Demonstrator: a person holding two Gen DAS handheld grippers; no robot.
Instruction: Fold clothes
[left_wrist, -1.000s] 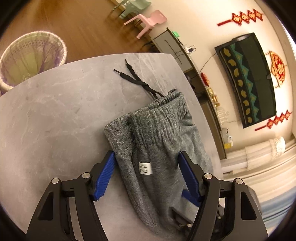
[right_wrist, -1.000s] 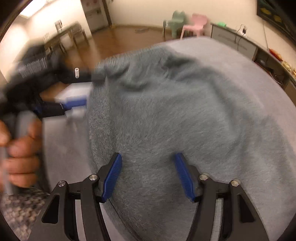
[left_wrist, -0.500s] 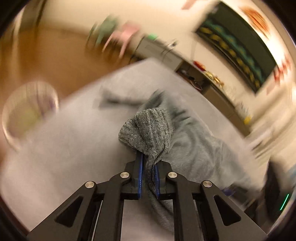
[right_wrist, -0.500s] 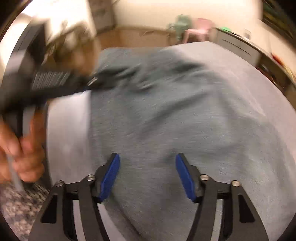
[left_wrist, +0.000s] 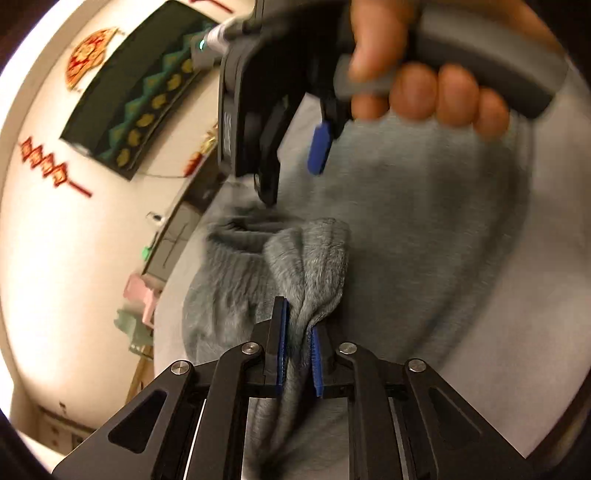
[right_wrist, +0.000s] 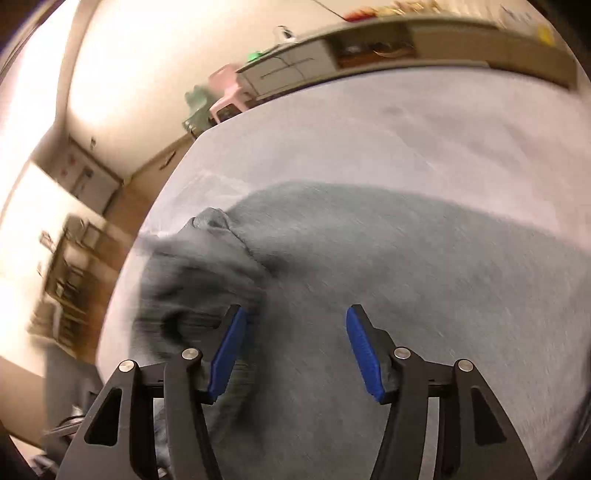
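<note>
The left tongs (left_wrist: 297, 345) pinch a bunched fold of the grey pants (left_wrist: 406, 229), which lie spread on the worktop (right_wrist: 351, 122). The right tongs (right_wrist: 293, 350) hang wide apart above them. The pinch is small, so the cloth could slip out or fold crooked.

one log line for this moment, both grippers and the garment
left gripper: shut on grey sweatpants | right gripper: open above them | table: sweatpants partly lifted
</note>
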